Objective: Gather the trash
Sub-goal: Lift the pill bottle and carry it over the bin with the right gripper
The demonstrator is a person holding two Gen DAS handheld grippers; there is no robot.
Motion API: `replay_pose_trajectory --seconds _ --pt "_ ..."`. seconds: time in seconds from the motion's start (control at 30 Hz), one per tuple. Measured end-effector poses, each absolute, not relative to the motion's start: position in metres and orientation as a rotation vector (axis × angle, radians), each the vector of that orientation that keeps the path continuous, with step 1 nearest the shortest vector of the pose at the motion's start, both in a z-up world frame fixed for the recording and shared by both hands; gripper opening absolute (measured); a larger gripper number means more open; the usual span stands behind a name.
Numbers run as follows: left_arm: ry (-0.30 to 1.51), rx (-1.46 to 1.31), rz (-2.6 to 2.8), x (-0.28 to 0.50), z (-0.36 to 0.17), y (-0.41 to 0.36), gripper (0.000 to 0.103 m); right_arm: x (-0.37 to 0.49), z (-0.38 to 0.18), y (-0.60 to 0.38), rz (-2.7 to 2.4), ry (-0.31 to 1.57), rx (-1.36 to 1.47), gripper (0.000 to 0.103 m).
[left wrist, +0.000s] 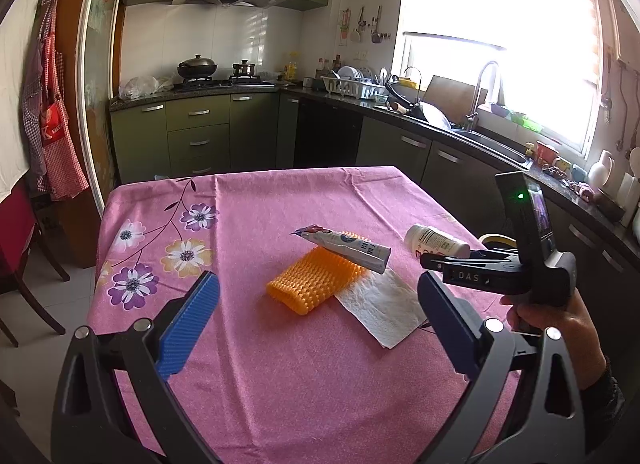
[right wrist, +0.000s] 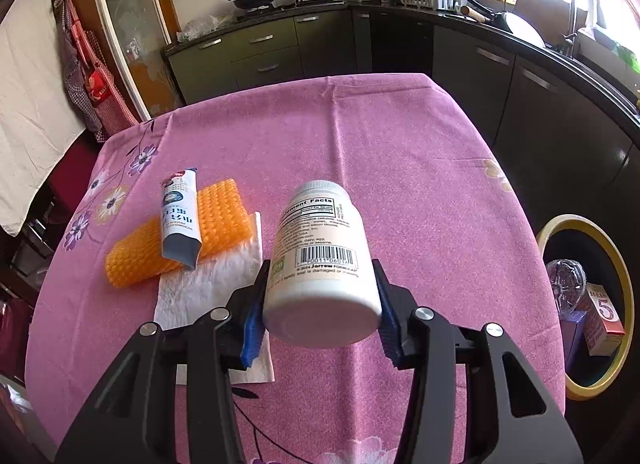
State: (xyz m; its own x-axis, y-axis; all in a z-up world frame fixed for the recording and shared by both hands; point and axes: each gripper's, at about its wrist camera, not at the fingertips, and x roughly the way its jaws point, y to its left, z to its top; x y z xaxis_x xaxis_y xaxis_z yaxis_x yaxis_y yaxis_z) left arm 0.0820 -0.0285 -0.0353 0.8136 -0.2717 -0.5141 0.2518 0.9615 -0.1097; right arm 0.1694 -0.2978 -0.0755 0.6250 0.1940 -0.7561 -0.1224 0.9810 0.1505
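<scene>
Pink tablecloth (right wrist: 360,136) ahead: my right gripper (right wrist: 320,304) pinches the white bottle (right wrist: 320,248), bin (right wrist: 624,304) at three o'clock already holding trash; left gripper (left wrist: 320,316) spread; tube (right wrist: 180,220), orange mesh (right wrist: 224,216), napkin (right wrist: 200,284) left at ten o'clock

Pink floral tablecloth (right wrist: 360,144), orange bumpy sleeve (right wrist: 180,240), white bottle (right wrist: 320,256), blue tool pads (left wrist: 188,320)

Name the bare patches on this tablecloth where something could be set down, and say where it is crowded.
Bare: the far cloth beyond the orange mesh, and the right side toward the bin. Crowded: centre-left, tube on mesh, paper towel beneath.
</scene>
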Motion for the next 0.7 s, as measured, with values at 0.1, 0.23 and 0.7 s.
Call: replay_pose_trajectory --seconds 0.1,0.23,0.7 --pt "0.552 -0.035 -0.278 0.082 -0.035 -0.028 0.094 0.162 -0.068 -0.297 0.199 0.865 0.087 0.047" --pt "0.548 -0.035 -0.275 0.081 -0.034 -0.028 0.094 0.150 -0.057 -0.301 0.235 0.851 0.108 0.047" --pt "0.558 -0.024 -0.266 0.084 -0.037 -0.035 0.096 0.119 -0.038 -0.455 -0.070 0.844 0.154 0.047"
